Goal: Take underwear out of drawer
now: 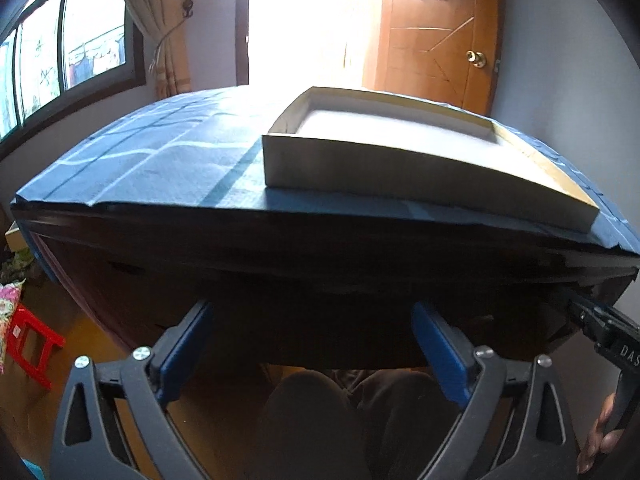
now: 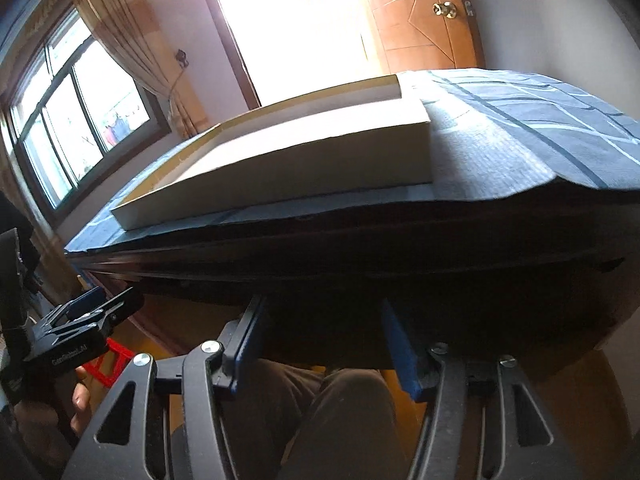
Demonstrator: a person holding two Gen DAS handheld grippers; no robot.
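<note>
Underwear is not visible; it is presumably inside the dark drawer front (image 2: 400, 264) under the table edge. Expect soft, light, limp cloth: pinch a bunched fold. Left gripper (image 1: 312, 320) and right gripper (image 2: 320, 320) both point downward at the front, jaws apart, holding nothing.

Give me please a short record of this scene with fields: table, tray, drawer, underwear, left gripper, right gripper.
table: dark desk, blue checked cloth on top
tray: shallow white tray on the cloth, looks empty
drawer: dark front under the tabletop, state unclear
underwear: not visible
left gripper: open, holds nothing, below the table edge
right gripper: open, holds nothing, before the dark front
</note>
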